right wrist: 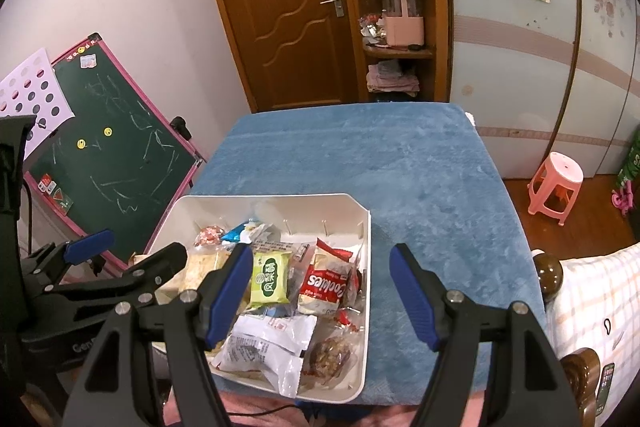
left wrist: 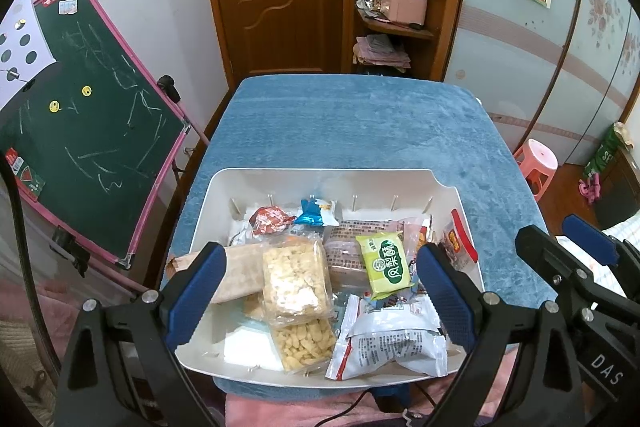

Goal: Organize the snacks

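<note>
Your white bin [left wrist: 400,183] sits at the near end of the blue-covered table [left wrist: 360,123], heaped with loose snack packets. Both claws hang above its near rim, angled down, jaws apart, nothing between the pads

Left gripper [left wrist: 316,291]: open and empty. Under its gap lie the clear-wrapped puffed-rice bars [left wrist: 294,281], with the green pastry packet [left wrist: 386,263] just right of them and the white foil pouch [left wrist: 394,341] nearer you

Right gripper [right wrist: 320,301]: open and empty. Below its gap lies the red cookies bag [right wrist: 324,281], leaning against the bin's right wall, with a clear-wrapped brown nut cake [right wrist: 330,359] nearer the rim

Handling, as a judgement:
- All packets look light; film wrappers are likely slick and crinkly, so pads may slide
- Rice bars and nut cake are probably brittle; squeeze gently across the short width
- Pouches are soft, air-filled; pinch a crimped end seal, not the belly
- Packets overlap, so lifting one may drag a neighbour

Far end of the table is bare for sorting
</note>
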{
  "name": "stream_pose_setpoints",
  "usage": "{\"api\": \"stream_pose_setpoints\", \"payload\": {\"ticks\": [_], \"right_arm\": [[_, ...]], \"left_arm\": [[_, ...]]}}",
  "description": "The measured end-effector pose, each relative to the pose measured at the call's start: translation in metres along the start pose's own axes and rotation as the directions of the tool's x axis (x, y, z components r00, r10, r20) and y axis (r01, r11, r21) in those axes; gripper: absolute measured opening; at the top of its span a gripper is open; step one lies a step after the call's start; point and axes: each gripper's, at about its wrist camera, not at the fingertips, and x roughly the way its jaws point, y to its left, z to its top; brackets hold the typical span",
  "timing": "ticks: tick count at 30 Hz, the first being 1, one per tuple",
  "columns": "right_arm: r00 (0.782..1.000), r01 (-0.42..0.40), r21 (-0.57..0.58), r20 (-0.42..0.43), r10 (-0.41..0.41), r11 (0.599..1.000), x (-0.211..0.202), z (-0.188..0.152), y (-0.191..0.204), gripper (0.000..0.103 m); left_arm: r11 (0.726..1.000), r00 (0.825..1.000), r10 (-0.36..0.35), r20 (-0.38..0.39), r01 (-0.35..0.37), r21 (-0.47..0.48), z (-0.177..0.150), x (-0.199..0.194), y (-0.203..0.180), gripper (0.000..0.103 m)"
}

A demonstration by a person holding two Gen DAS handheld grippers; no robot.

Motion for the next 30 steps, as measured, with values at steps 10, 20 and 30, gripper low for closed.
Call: {"api": "stream_pose_setpoints", "payload": {"ticks": [10, 20, 30], "right_arm": [[1.0, 0.0, 0.002, -0.003, 0.0, 1.0, 0.0005, 0.0, -0.0003, 0.072], [1.0, -0.003, 0.004, -0.009, 0.003, 1.0, 0.0031, -0.0014, -0.0076, 0.072], [1.0, -0.002, 0.005, -0.012, 0.002, 1.0, 0.004, -0.0007, -0.0071, 0.072]], "left_arm": [[1.0, 1.0, 0.002, 0.0, -0.002, -0.001, -0.0001, 0.0007, -0.001, 0.095], [1.0, 1.0, 0.001, -0.002, -0.001, 0.001, 0.0004, 0.0015, -0.0006, 0.095], [1.0, 1.0, 0.0, -0.006, 0.0, 0.001, 0.0006, 0.003, -0.0018, 0.095]]}}
